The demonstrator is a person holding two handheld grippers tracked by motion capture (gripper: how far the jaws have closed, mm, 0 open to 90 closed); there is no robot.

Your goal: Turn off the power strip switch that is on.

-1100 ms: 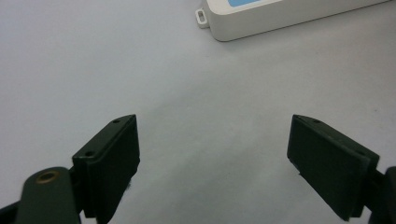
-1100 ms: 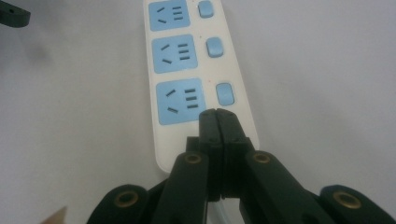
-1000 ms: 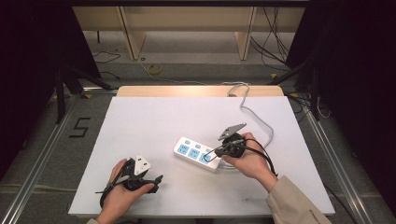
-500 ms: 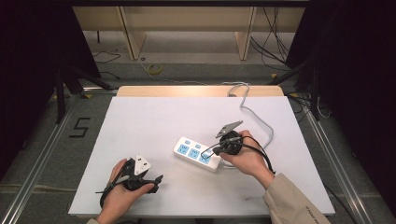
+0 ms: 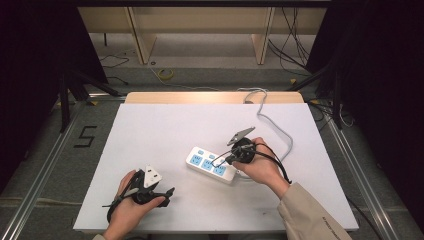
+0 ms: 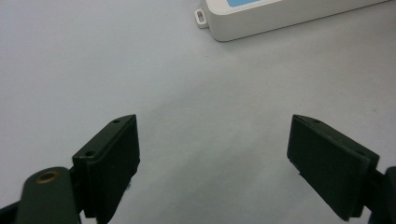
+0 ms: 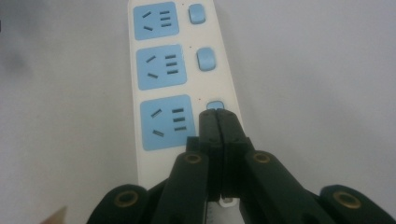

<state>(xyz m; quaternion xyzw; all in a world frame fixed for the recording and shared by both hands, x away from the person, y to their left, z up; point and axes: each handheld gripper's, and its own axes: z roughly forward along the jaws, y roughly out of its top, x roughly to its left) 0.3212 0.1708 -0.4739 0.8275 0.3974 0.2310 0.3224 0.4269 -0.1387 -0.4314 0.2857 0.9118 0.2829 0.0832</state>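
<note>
right gripper (image 7: 217, 116) sits closed, tips on, i think, the nearest blue switch (image 7: 215, 104) of my power strip (image 5: 211, 164); left gripper (image 6: 215, 158) gapes open, empty.

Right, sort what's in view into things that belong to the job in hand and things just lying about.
In the job:
- white three-socket power strip with blue faces
- its blue rocker switch
- shut right tool at that switch

Lying about:
- open left tool, idle
- yellow coiled cable on the floor

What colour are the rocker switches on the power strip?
Light blue, like the socket faces; the switches on the white power strip show best in the right gripper view.
</note>
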